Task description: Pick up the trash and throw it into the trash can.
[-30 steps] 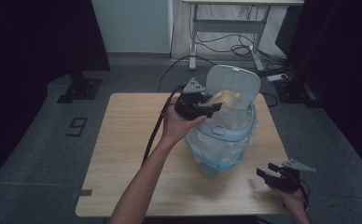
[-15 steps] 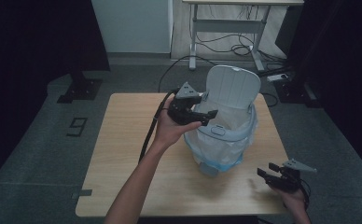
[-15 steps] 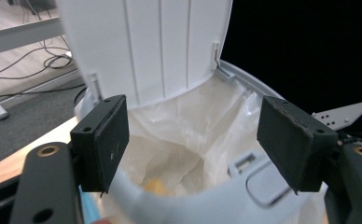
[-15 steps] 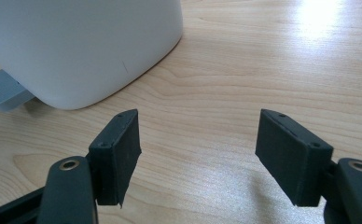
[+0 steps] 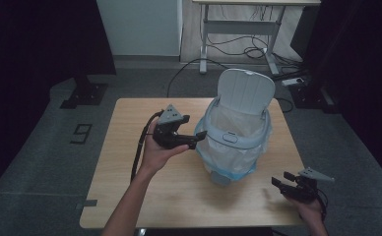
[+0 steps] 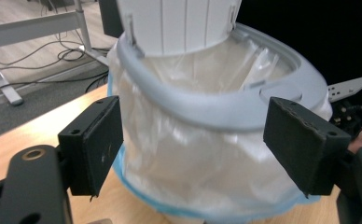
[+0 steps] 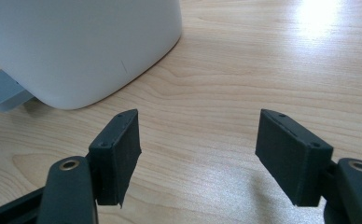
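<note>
- High view gives me the bin (image 5: 236,142) standing upright right of the table's (image 5: 130,196) centre: pale grey rim, lid tipped up at 12 o'clock, a clear liner folded over the rim with a blue hem below.
- My left gripper (image 5: 191,140) hangs at the bin's 9 o'clock, just beside the rim, jaws spread and empty.
- My right gripper (image 5: 280,181) sits low at the bin's 4 o'clock, apart from it, jaws wide with nothing between them.
- Right gripper view shows the bin's smooth white base (image 7: 76,46) on the wood.
</note>
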`<state>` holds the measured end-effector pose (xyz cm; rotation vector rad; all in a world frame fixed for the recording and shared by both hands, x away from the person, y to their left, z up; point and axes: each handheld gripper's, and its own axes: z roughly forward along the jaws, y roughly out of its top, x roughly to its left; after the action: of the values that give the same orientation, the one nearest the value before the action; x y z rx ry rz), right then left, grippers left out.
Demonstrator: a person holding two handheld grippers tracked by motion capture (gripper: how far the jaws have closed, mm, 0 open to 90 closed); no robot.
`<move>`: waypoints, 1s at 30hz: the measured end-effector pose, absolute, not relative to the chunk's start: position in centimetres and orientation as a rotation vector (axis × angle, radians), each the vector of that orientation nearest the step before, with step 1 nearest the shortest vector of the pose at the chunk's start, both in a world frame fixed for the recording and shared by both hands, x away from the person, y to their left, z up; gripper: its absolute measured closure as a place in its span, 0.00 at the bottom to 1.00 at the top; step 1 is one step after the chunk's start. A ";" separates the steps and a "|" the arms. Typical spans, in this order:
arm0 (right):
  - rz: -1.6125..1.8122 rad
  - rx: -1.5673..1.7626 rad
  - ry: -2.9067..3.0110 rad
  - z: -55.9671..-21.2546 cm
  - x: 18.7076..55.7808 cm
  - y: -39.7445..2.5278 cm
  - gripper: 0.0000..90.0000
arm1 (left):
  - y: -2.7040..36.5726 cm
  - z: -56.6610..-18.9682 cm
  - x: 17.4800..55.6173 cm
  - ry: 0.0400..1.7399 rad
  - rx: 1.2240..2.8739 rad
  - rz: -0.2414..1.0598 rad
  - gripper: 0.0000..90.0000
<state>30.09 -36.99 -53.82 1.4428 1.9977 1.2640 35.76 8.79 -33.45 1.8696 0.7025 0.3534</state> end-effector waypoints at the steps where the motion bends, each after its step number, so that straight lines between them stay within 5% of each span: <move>1: 1.263 1.443 1.999 -53.8 30.1 -37.0 0.33 | 9.1 -33.9 35.6 0.708 1.870 0.355 0.22; 30: 1.258 1.437 2.002 -53.9 30.2 -36.7 0.33 | 15.8 -47.3 32.9 0.967 1.930 0.330 0.22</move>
<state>30.20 -36.72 -53.94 1.4366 2.0021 1.2578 32.92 15.78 -47.29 1.9303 0.9668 0.3302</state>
